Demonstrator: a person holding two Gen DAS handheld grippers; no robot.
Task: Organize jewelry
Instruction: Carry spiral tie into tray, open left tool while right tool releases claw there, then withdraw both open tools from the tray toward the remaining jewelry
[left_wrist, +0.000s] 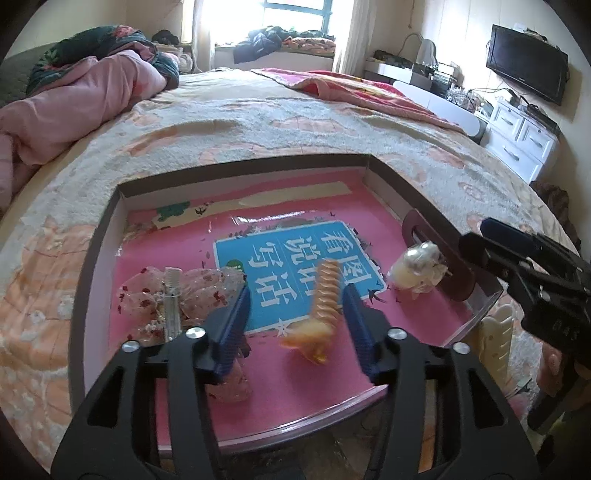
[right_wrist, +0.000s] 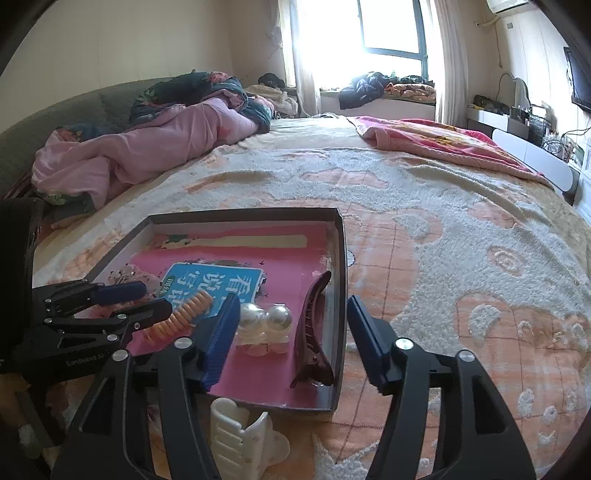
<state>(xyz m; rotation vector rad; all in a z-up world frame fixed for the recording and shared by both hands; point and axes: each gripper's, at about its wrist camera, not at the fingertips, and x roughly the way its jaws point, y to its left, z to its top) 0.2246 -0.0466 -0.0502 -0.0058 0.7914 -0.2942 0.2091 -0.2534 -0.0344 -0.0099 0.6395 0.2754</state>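
A shallow box (left_wrist: 96, 258) (right_wrist: 341, 258) with a pink book as its floor lies on the bed. In it are a clear bow clip (left_wrist: 173, 295), an orange ridged hair clip (left_wrist: 325, 306) (right_wrist: 184, 314), a pearl clip (left_wrist: 417, 269) (right_wrist: 266, 325) and a maroon clip (left_wrist: 439, 251) (right_wrist: 310, 332). My left gripper (left_wrist: 295, 317) is open over the box, and the blurred orange clip lies loose between its fingers. My right gripper (right_wrist: 291, 332) is open above the box's near right corner. A white claw clip (right_wrist: 240, 439) (left_wrist: 496, 343) lies on the bed outside the box, below it.
The bed has a fluffy peach and cream cover (right_wrist: 443, 240). A pink quilt (right_wrist: 147, 147) is heaped at the far left and a pink blanket (right_wrist: 424, 140) lies at the far right. A white dresser (left_wrist: 517, 136) and a TV (left_wrist: 524, 62) stand at the right.
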